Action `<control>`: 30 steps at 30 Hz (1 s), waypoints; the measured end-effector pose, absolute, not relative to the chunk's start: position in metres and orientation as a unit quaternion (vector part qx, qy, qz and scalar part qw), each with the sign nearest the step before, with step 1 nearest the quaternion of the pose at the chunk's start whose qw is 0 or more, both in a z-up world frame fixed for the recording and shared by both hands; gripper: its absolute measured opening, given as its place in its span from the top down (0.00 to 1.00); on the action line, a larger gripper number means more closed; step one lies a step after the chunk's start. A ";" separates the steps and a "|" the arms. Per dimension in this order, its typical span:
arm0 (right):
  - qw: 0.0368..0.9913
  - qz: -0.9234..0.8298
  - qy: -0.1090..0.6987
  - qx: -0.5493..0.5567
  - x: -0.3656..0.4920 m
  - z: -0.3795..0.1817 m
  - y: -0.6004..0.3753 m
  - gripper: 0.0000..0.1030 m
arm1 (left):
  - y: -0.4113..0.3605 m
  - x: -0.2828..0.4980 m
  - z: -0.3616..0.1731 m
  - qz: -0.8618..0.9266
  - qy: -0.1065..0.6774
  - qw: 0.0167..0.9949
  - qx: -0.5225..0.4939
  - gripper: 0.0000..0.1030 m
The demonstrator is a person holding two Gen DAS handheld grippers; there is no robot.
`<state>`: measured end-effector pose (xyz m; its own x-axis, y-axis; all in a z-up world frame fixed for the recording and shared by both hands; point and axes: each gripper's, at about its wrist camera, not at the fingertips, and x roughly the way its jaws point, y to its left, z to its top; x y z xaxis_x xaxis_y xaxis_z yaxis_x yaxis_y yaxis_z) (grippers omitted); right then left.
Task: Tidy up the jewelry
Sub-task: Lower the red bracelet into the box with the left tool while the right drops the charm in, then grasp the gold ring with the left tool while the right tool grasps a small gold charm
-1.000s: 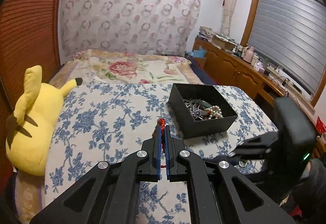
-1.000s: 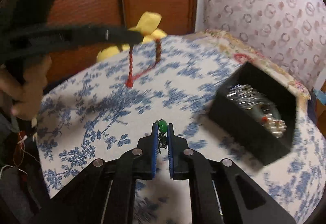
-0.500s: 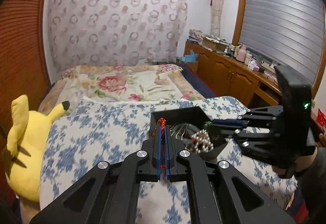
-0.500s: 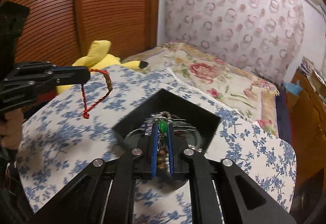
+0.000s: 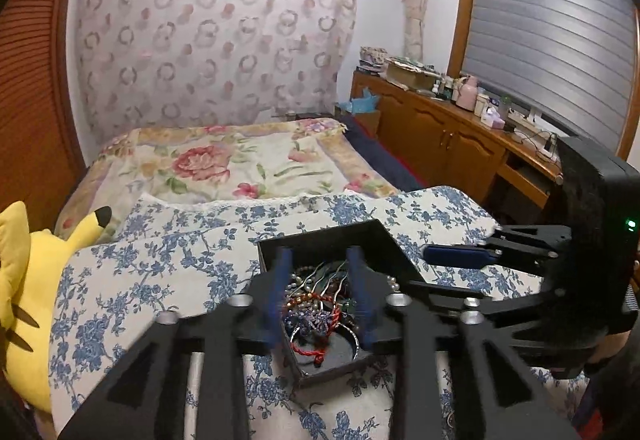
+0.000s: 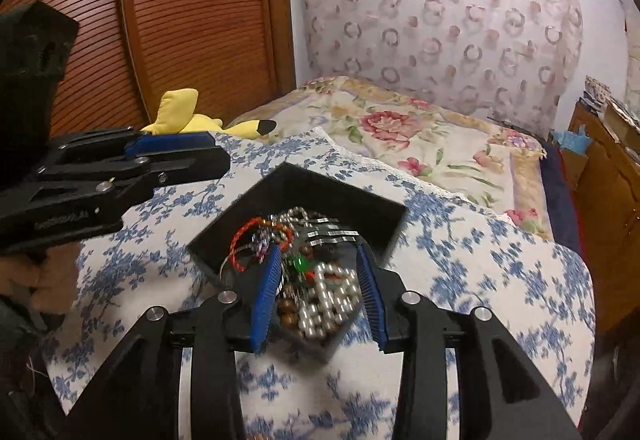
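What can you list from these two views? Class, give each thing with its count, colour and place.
Jewelry box: one, black, open, on the blue-flowered cover.
Red cord bracelet: one, inside the box.
Pearl beads: one strand, white, in the box.
Green bead: one, in the box.
Plush toy: one, yellow, at the bed's left edge.
Blue-flowered cover: one, white and blue, over the bed.
Cabinet: wooden, below the window.
Left gripper: black, blue pads, open above the box.
Right gripper: black, blue pads, open above the box.

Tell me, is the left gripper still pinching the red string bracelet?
Apart. The left wrist view shows the left gripper open, red bracelet lying loose in the box.
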<state>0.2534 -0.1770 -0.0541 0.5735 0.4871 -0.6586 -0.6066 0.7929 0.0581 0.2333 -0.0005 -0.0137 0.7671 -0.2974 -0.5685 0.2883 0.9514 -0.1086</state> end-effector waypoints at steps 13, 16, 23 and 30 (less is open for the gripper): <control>0.877 0.305 0.365 -0.071 0.163 -0.092 -0.230 0.60 | -0.010 0.181 -0.051 -0.181 0.347 0.920 0.014 0.34; 0.881 0.284 0.370 -0.073 0.150 -0.098 -0.242 0.60 | -0.023 0.165 -0.066 -0.201 0.365 0.909 0.023 0.34; 0.886 0.264 0.378 -0.054 0.137 -0.107 -0.265 0.60 | -0.063 0.143 -0.086 -0.239 0.390 0.887 0.058 0.35; 0.888 0.258 0.376 -0.054 0.138 -0.107 -0.269 0.60 | -0.091 0.146 -0.103 -0.259 0.417 0.867 0.081 0.55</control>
<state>0.1385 -0.2690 -0.1073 0.5841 0.4171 -0.6963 -0.4988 0.8612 0.0975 0.1459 -0.0905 -0.1033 0.5175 -0.3813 -0.7660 0.5169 0.8527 -0.0753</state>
